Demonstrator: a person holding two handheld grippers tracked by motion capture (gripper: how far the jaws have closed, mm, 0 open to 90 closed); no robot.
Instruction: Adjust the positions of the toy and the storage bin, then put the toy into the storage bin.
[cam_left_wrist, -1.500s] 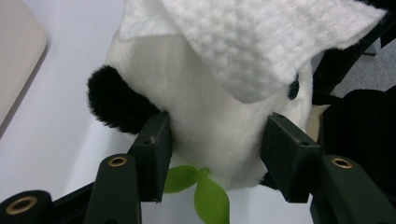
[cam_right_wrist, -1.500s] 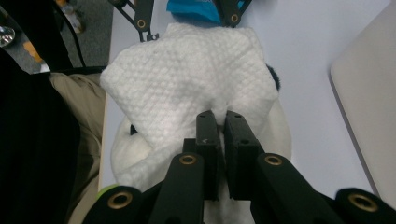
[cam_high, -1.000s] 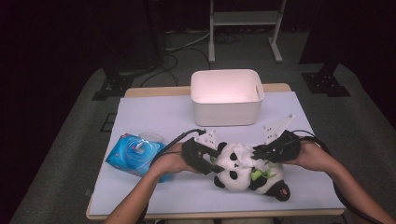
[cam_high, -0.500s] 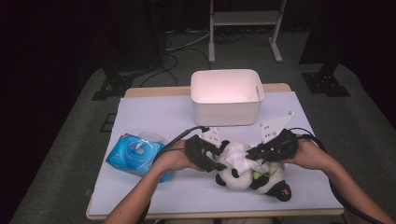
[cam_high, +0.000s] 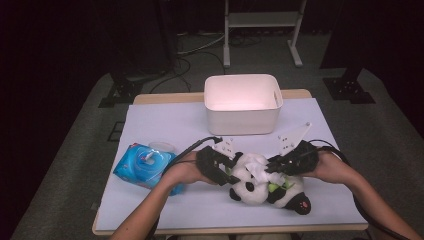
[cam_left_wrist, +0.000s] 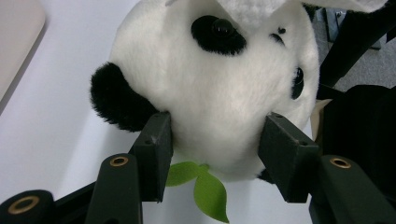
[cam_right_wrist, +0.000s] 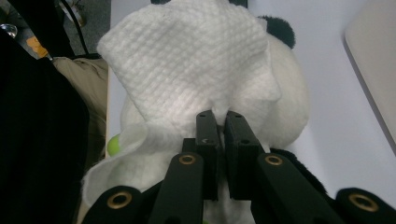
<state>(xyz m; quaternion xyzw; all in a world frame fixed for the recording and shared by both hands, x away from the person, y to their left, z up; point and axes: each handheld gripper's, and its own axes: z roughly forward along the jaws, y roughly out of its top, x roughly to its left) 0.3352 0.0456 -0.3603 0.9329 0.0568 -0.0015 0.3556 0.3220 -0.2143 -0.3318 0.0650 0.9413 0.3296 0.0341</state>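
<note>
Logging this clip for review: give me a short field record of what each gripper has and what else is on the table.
left gripper: jaws clamped on both sides of the panda head
right gripper: shut, pinching the white wipe on the panda
bin: white, at the far side of the table
wipes pack: blue, left of the left hand

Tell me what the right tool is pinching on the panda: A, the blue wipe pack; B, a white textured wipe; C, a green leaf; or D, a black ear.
B: in the right gripper view the right tool has its jaws nearly together on the white textured wipe draped over the plush panda.
</note>
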